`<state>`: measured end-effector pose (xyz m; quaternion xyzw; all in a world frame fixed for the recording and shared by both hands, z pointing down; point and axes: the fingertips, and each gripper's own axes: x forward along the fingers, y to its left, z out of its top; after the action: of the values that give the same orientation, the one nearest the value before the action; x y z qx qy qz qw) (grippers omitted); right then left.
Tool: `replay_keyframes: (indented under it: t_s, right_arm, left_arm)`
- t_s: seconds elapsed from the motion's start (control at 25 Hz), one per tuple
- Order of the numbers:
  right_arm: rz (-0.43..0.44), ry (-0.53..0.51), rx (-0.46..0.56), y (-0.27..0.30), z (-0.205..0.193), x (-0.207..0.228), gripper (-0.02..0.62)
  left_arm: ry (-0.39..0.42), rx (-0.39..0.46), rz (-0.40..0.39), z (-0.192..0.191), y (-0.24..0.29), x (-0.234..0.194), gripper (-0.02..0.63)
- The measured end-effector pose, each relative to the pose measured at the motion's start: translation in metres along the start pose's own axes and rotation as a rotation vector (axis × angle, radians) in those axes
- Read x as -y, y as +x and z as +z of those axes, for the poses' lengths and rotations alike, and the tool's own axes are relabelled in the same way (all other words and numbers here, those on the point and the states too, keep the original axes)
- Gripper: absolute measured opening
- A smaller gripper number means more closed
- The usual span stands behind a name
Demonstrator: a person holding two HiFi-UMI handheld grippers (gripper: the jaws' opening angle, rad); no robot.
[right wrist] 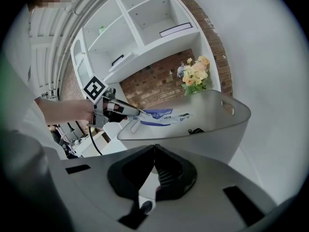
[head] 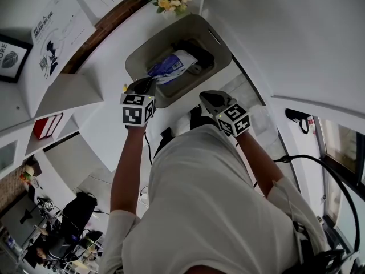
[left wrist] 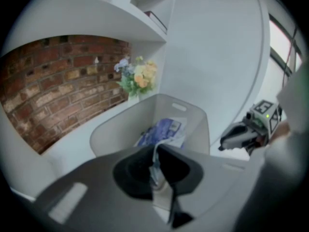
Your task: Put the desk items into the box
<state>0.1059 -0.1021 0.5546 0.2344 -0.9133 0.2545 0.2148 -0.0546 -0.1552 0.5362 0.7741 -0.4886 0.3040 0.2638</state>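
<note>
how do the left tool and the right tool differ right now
The left tool is shut on a blue and white packet; the right tool is shut on nothing. The left tool holds its load over the box, while the right tool sits outside the box, facing its wall. Both point toward the box.

White short-sleeved shirt; left gripper and right gripper are grey

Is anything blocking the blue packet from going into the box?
No, nothing visible blocks it. The left gripper holds the blue-and-white packet by its edge right over the open box, which has no lid. A dark item already lies inside, off to one side, with room left beside it.
</note>
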Motion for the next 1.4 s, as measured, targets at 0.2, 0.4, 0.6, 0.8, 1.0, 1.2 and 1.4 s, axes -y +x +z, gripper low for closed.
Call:
replay_keyframes:
  t_s: [0.2,0.4,0.6,0.8,1.0,1.2,1.4]
  right_arm:
    - [0.009,0.002,-0.005,-0.001,0.001,0.009,0.003]
    - [0.015,0.004,-0.013,-0.002,0.000,0.018,0.003]
    - [0.029,-0.006,-0.018,-0.001,0.004,0.026,0.003]
    - [0.046,-0.021,-0.025,0.003,0.009,0.029,0.003]
    - [0.059,-0.032,-0.036,0.005,0.009,0.030,0.002]
    - [0.074,-0.044,-0.049,0.008,0.009,0.028,0.003]
    - [0.090,-0.056,-0.057,0.010,0.010,0.024,0.002]
  left_arm:
    - [0.000,-0.024,0.000,0.000,0.010,0.005,0.021]
    - [0.019,-0.068,0.008,-0.005,0.020,0.005,0.025]
    - [0.033,-0.078,0.008,-0.007,0.024,0.007,0.032]
    - [0.039,-0.062,0.012,-0.009,0.022,0.005,0.121]
    - [0.009,-0.042,0.041,-0.013,0.014,0.000,0.121]
    - [-0.019,-0.011,0.072,-0.015,0.003,-0.006,0.120]
    - [-0.057,0.039,0.098,-0.014,-0.010,-0.010,0.120]
